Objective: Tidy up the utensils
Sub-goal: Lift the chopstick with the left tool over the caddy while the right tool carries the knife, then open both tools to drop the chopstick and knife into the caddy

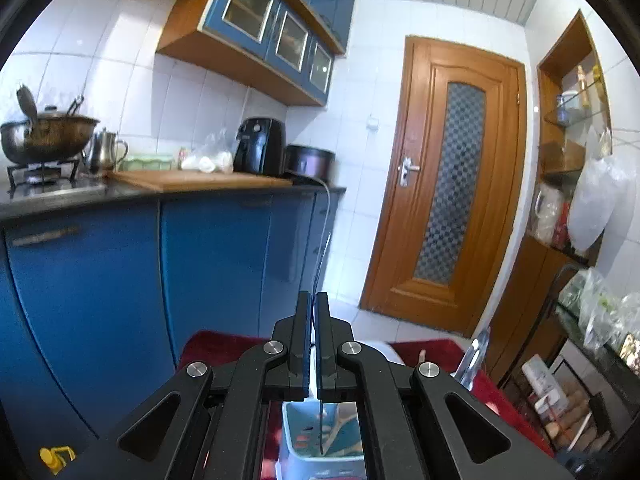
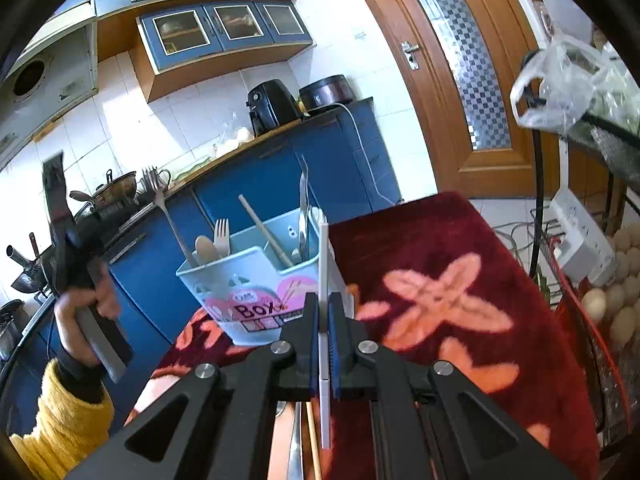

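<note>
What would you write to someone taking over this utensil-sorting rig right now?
Left gripper: shut on a thin utensil, seen edge-on, type unclear.
Right gripper: shut on a flat white utensil, close to the box's right side.
Box: stands on the red cloth; already holds a metal fork, a wooden spoon and more.
Left: drop in both held pieces, then the loose utensils lying beneath the right gripper.

caddy (image 2: pixel 256 280): on cloth-covered table (image 2: pixel 460 280), at its far-left corner
in caddy: fork (image 2: pixel 168 216), wooden spoon (image 2: pixel 205 249), chopstick (image 2: pixel 266 232), knife (image 2: pixel 303 204), all upright
counter (image 1: pixel 120 194), behind table: wok (image 1: pixel 48 136) left end, air fryer (image 1: pixel 260 146) right end
</note>
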Available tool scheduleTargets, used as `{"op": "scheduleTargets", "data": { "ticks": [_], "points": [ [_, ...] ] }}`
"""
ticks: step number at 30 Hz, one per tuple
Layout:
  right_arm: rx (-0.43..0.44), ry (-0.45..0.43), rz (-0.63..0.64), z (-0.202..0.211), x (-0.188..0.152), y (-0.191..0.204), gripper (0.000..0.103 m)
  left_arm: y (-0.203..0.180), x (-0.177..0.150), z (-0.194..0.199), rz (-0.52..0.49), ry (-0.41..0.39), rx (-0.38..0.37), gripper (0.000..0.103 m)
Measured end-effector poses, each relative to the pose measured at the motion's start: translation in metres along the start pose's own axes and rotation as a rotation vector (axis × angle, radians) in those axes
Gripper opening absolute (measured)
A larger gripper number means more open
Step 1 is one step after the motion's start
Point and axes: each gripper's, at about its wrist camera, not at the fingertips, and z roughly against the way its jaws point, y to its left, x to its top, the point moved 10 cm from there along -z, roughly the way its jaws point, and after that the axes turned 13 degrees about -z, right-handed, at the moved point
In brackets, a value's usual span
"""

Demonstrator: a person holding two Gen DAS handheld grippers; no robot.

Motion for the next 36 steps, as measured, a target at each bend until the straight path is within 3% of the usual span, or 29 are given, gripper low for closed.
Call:
{"op": "scheduleTargets", "data": {
  "ticks": [10,24,36],
  "points": [
    [-0.005,-0.096,0.061,-0.007,0.042,0.022,0.006,-0.011,-0.041,-0.013,0.023,0.06,-0.035,0.001],
    [0.033,-0.295,0.087,-0.035,0.109,0.067,0.006,-0.014,-0.061,-0.016,0.058,0.093,-0.061,0.001],
    [-0.033,-0.182,0.11,-0.094,0.078,0.053,0.006,-0.014,-0.07,-0.018,0.068,0.116,-0.073,0.001]
  ]
}}
